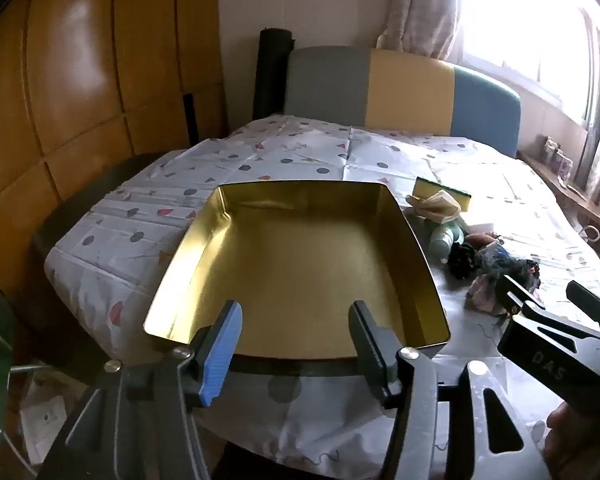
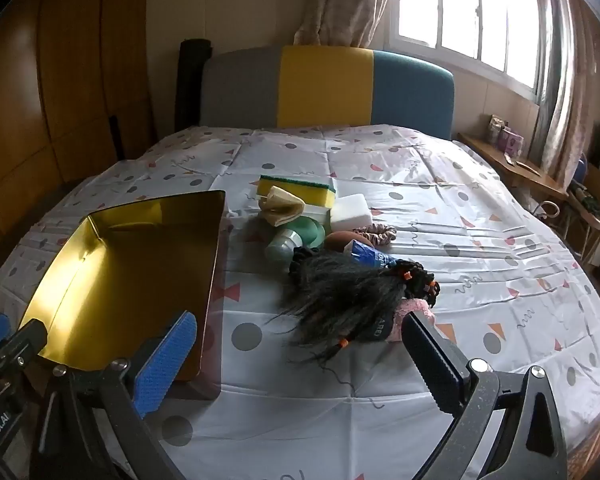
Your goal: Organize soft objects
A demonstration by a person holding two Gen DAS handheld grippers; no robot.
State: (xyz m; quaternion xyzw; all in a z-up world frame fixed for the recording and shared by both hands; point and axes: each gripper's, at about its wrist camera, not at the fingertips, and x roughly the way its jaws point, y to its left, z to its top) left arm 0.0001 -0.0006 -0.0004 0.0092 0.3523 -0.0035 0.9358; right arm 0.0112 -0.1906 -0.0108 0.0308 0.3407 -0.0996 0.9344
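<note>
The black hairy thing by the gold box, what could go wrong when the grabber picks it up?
The black hair bundle has loose strands spread over the tablecloth, so the open right gripper might pinch only a few and let the rest slip. It also lies against the pink fuzzy item and the beaded braids, which could get dragged along. The gold tin sits near the table edge, so a bump could shove it.
</note>
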